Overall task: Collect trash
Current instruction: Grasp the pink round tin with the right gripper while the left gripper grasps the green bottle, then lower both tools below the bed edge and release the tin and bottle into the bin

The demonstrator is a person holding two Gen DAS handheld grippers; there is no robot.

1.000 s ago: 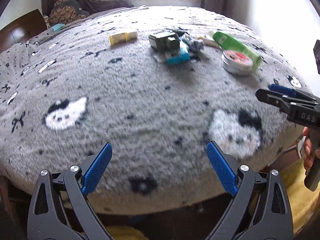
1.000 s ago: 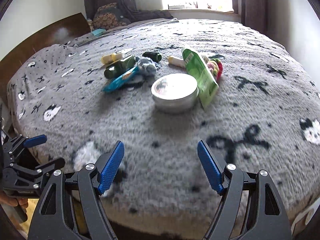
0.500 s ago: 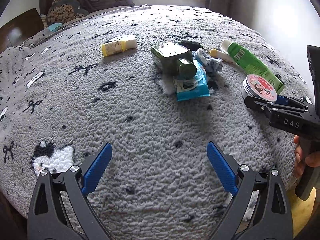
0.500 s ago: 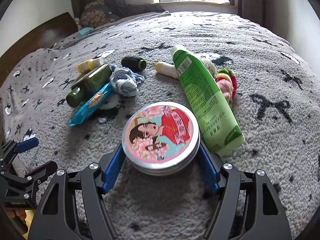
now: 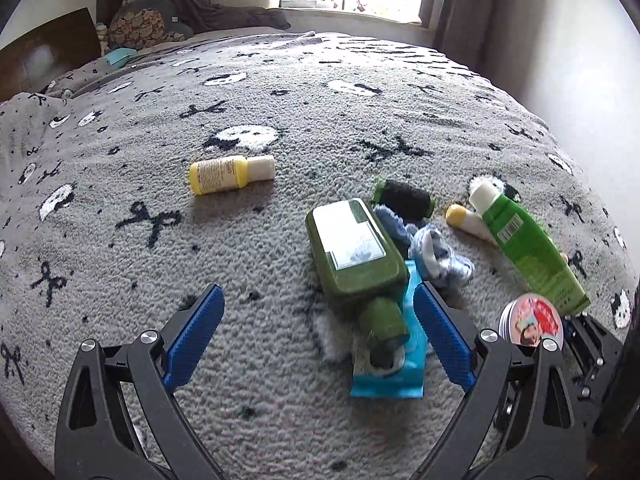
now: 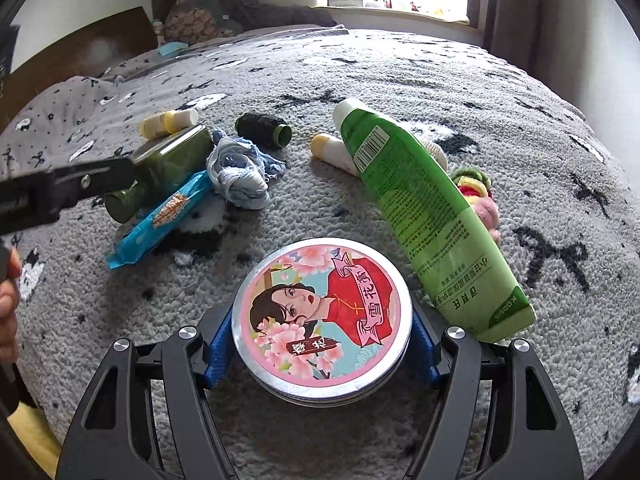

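Tin (image 6: 322,316) between right claw (image 6: 320,346) pads — gripped; blanket (image 6: 440,80) beneath

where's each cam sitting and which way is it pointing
Left wrist: on the left claw, angled down across the bed toward the dark green bottle; its own open fingers show.
Right wrist: on the right claw, angled down at the round tin between its pads; a hand shows at left.
Shared: tin, bottle, green tube, blue wrapper.
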